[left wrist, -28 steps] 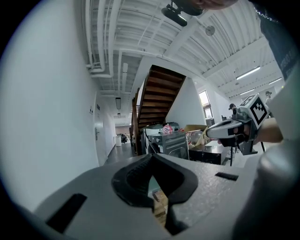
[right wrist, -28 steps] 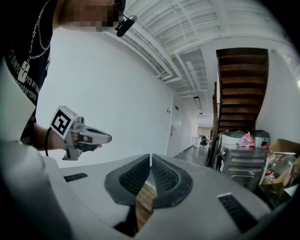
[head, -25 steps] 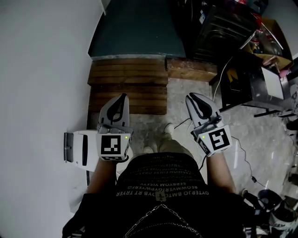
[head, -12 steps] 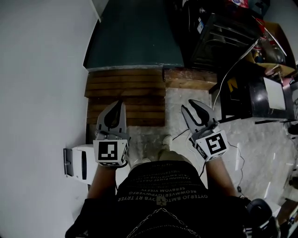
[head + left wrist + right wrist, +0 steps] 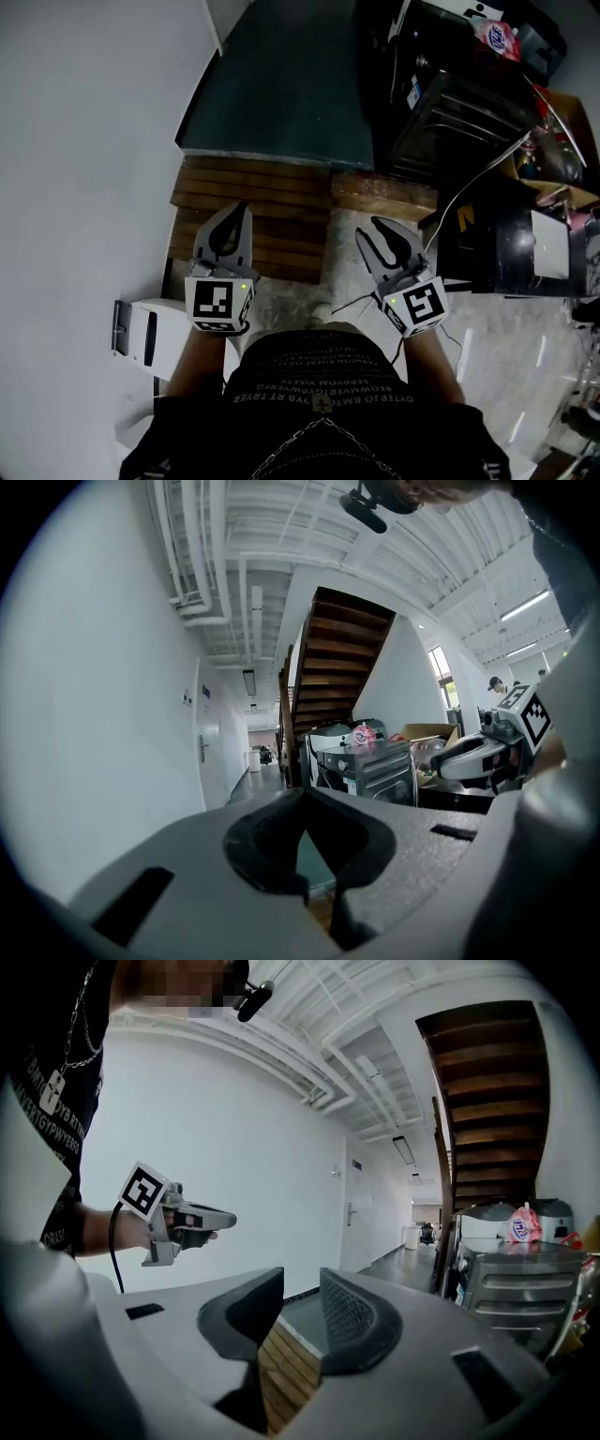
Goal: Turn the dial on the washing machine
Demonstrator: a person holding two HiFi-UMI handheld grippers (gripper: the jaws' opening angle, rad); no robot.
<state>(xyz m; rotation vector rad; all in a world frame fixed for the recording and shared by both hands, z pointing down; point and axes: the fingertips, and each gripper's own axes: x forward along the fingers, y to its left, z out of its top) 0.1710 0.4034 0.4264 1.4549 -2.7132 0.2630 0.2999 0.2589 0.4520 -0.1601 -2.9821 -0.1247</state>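
Over the wooden pallet (image 5: pixel 272 202): both claws held out level, side by side, well apart.
Left claw (image 5: pixel 244 208): closed tip to tip, gripped nothing; green floor seen through gap behind pads.
Right claw (image 5: pixel 371 228): stood wide, had just been opening, nothing between jaws.
Floor past pallet: dark green patch (image 5: pixel 281 84), ran along white wall (image 5: pixel 84 141).
Appliances (image 5: pixel 459 103): dark stack at right of pallet, by wooden staircase (image 5: pixel 333 667); pink packet (image 5: pixel 494 36) lay on top.
Washing machine: somewhere in that stack, well apart from both claws; could not tell which unit.
Dial: too small to make out, touched by neither claw.
White box (image 5: pixel 150 333): sat on floor by wall, beside left arm.
Cable (image 5: pixel 478 169): white, draped over black unit at right.
Person: dark printed shirt (image 5: pixel 323 375), stood at near edge of pallet.
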